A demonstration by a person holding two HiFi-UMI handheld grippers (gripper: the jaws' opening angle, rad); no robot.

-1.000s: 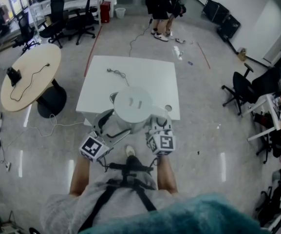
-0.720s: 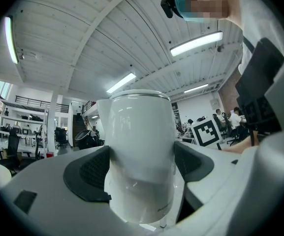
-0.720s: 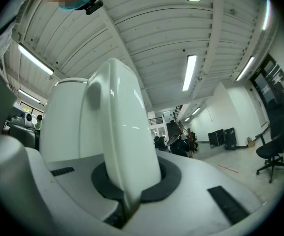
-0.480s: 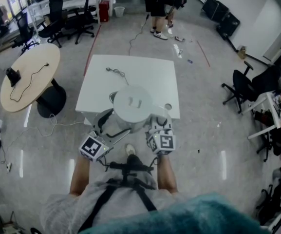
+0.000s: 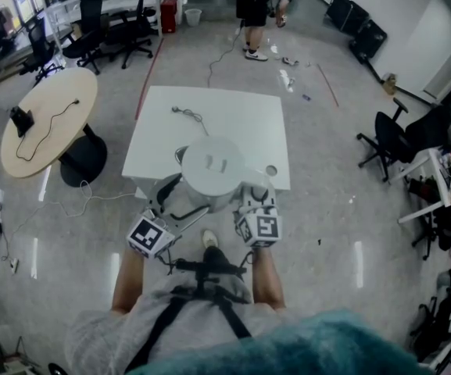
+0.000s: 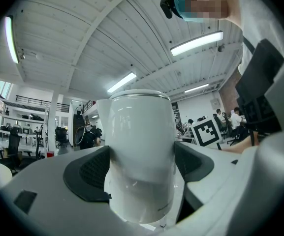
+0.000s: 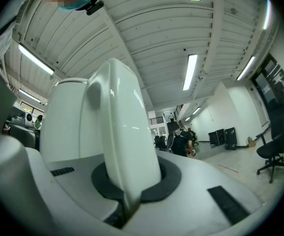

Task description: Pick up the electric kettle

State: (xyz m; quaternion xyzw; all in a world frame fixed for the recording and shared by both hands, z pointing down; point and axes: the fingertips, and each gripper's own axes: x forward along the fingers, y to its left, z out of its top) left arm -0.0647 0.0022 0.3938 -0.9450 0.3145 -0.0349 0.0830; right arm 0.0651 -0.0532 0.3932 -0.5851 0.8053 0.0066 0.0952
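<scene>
**Item:** electric kettle (image 5: 213,165), white, lid closed.

**Location:** The kettle is found at the near edge of the white table (image 5: 233,119), directly in front of the person and between the two grippers. From the head view it cannot be told whether its base is clear of the tabletop.

**Left gripper** (image 6: 141,166): The jaws are spread wide and clamped on the kettle's body. The dark pads (image 6: 95,168) are seen pressed flat against either flank, low on the body.

**Right gripper** (image 7: 129,181): The jaws are drawn almost together and pinched on the narrow handle (image 7: 124,146) near its lower end.

**Also on the table:** a loose cable (image 5: 187,117) lies at the far side. A small round object (image 5: 270,172) sits just beside the kettle, too small to be identified.

**Handling notes (judged):**
- The step in hand is taken to be the lift itself, with both grips already made.
- Both grippers are best raised together and at an even rate, so that the body is not twisted against the handle.
- The kettle should be kept upright.
- The smooth, rounded wall is likely to slip, so pressure at the left pads should be kept steady and symmetrical.
- The thin handle offers little bearing surface, so most of the load is better carried by the body grip.
- The small round object should be avoided on the way up.
</scene>
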